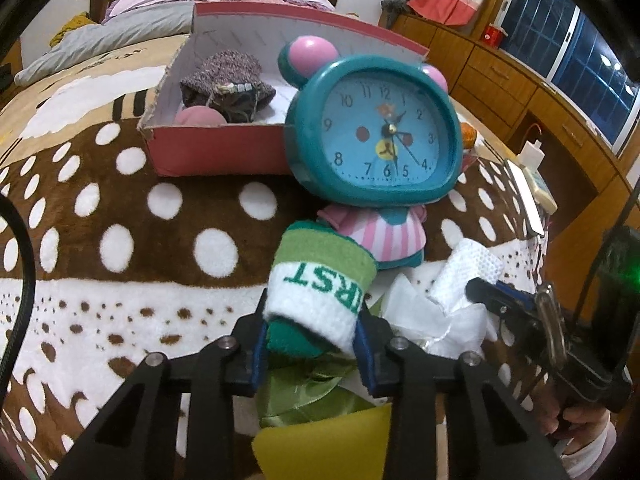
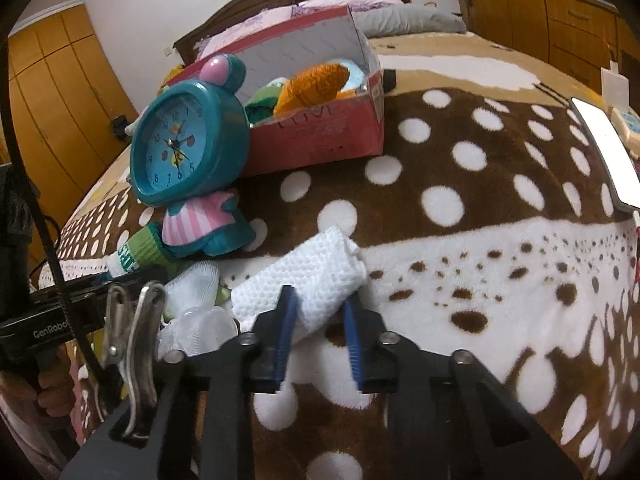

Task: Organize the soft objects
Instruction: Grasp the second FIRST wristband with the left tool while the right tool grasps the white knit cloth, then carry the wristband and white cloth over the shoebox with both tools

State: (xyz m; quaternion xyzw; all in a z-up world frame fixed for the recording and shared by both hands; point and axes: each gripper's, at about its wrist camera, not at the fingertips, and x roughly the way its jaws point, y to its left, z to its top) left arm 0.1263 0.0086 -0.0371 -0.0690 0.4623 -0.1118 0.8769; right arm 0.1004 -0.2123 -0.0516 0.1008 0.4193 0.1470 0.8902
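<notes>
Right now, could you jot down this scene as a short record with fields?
setting: bed with a spotted blanket
left tool: shut on green-and-white wristband
right tool: shut on white mesh cloth
box: red, open, already holds soft items
clock: teal, standing in front of the box

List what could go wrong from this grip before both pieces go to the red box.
1. The left gripper pinches only the near end of the green-and-white wristband, whose far end sits against the clock figure; lifting may topple the clock.
2. The right gripper grips just a corner of the white mesh cloth, so it may unroll or slip.
3. The red box already looks full on the side the right wrist view shows; items may spill.
</notes>
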